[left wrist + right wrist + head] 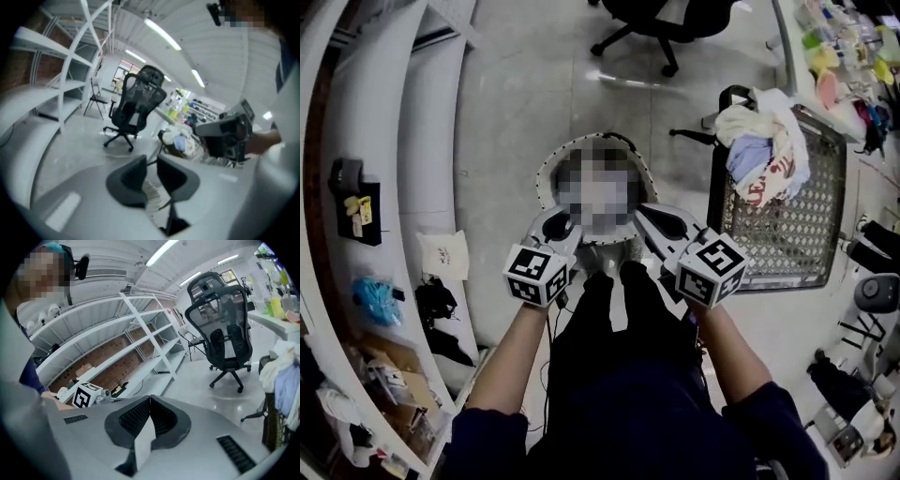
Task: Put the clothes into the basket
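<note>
Grip on the left claw (151,161): clenched on a pale ribbed edge of the garment (152,193), tips not quite meeting. The right claw (150,401) is pressed together on a pale fold of the garment (142,442).

Head view: left claw (555,225) and right claw (664,227) are held up side by side. The garment (609,253) is strung between them above the floor (516,103). Its middle lies under a mosaic patch, so the pattern is unreadable.

The basket (806,248), dark mesh, stands on the floor to the right, well apart from both claws. A heap of clothes (761,150), white, lavender and red-lettered, sits at its far end and drapes over the rim.

A black office chair (661,23) stands beyond. White shelves (356,216) run along the left.
</note>
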Action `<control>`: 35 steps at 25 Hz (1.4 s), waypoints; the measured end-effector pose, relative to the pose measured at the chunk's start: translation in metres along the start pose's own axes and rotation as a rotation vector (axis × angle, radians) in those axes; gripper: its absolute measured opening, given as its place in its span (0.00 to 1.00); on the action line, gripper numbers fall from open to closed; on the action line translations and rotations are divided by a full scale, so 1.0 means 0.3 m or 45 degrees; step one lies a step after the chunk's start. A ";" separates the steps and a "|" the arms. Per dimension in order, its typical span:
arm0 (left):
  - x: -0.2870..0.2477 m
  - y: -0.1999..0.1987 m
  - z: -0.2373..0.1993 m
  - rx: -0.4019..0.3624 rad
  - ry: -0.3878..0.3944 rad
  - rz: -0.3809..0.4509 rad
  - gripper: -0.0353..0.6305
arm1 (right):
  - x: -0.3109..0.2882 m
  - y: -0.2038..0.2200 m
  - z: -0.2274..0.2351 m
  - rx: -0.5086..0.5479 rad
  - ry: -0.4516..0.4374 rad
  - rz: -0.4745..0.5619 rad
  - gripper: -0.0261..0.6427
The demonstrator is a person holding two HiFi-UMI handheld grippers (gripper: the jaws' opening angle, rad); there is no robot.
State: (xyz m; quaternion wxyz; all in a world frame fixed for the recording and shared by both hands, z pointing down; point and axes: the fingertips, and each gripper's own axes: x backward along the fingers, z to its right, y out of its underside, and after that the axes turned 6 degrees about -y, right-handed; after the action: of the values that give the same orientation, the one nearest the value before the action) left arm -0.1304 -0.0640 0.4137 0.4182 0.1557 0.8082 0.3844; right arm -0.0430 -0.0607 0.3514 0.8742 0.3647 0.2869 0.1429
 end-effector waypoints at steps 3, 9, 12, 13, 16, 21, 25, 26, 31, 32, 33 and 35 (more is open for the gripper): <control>0.127 -0.140 0.068 -0.055 0.012 0.108 0.09 | 0.045 -0.110 -0.091 0.088 -0.029 0.045 0.05; 0.355 -0.385 0.200 -0.157 0.044 0.287 0.06 | 0.150 -0.335 -0.303 0.252 -0.082 0.165 0.05; 0.452 -0.479 0.260 -0.178 0.056 0.371 0.06 | 0.198 -0.404 -0.389 0.323 -0.102 0.198 0.05; 0.482 -0.504 0.276 -0.184 0.060 0.393 0.06 | 0.211 -0.421 -0.416 0.343 -0.107 0.208 0.05; 0.567 -0.566 0.315 -0.207 0.073 0.448 0.06 | 0.241 -0.458 -0.496 0.390 -0.123 0.229 0.05; 0.671 -0.667 0.353 -0.223 0.099 0.550 0.06 | 0.305 -0.551 -0.611 0.398 -0.176 0.318 0.05; 0.742 -0.743 0.392 -0.281 0.118 0.620 0.06 | 0.360 -0.617 -0.685 0.456 -0.206 0.377 0.05; 0.758 -0.758 0.404 -0.293 0.125 0.631 0.06 | 0.374 -0.628 -0.697 0.467 -0.208 0.387 0.05; 0.804 -0.786 0.439 -0.331 0.145 0.661 0.06 | 0.419 -0.643 -0.730 0.502 -0.197 0.412 0.05; 0.807 -0.788 0.443 -0.334 0.149 0.663 0.06 | 0.423 -0.641 -0.733 0.506 -0.197 0.412 0.05; 0.805 -0.788 0.446 -0.337 0.153 0.662 0.06 | 0.428 -0.638 -0.734 0.506 -0.200 0.410 0.05; 0.792 -0.784 0.450 -0.339 0.161 0.651 0.06 | 0.437 -0.636 -0.729 0.502 -0.199 0.411 0.05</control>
State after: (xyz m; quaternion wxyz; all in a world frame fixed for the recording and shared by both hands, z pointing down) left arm -0.1494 -0.0157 0.0569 0.2732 0.2738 0.7096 0.5889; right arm -0.0636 -0.0113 0.0376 0.7715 0.5790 0.1791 0.1934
